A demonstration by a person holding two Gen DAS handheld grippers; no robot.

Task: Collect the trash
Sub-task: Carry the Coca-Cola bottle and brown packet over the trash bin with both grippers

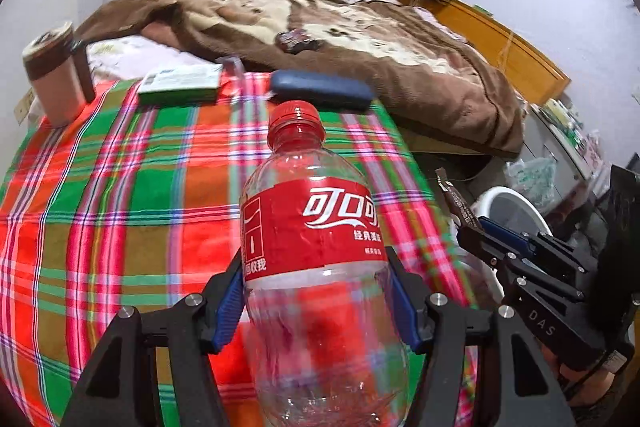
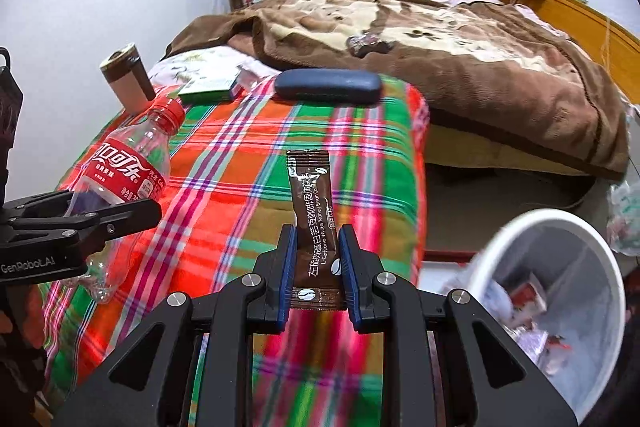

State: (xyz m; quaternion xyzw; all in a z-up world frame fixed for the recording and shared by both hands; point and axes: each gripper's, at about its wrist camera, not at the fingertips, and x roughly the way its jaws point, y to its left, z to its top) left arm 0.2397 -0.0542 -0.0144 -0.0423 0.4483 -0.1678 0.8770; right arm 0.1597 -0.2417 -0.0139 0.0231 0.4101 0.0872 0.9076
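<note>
- Here the left gripper [image 1: 316, 291] clamps an empty clear cola bottle [image 1: 316, 247] between its blue pads, gripping the body just below the red label, with the red cap pointing up and away over the plaid cloth [image 1: 120, 207].
- The right gripper [image 2: 317, 267] is pinched nearly closed on a brown coffee sachet [image 2: 314, 215], which stands upright between the fingers.
- A white trash bin [image 2: 600, 267] sits low at the right, beside the cloth-covered surface, with scraps of paper already inside.
- At the far edge of the cloth lie a dark blue glasses case [image 2: 328, 85] and a green-and-white box [image 2: 212, 87]; a brown-banded tumbler [image 2: 128, 79] stands at the far left.
- Beyond them a brown blanket [image 2: 460, 47] covers a bed.
</note>
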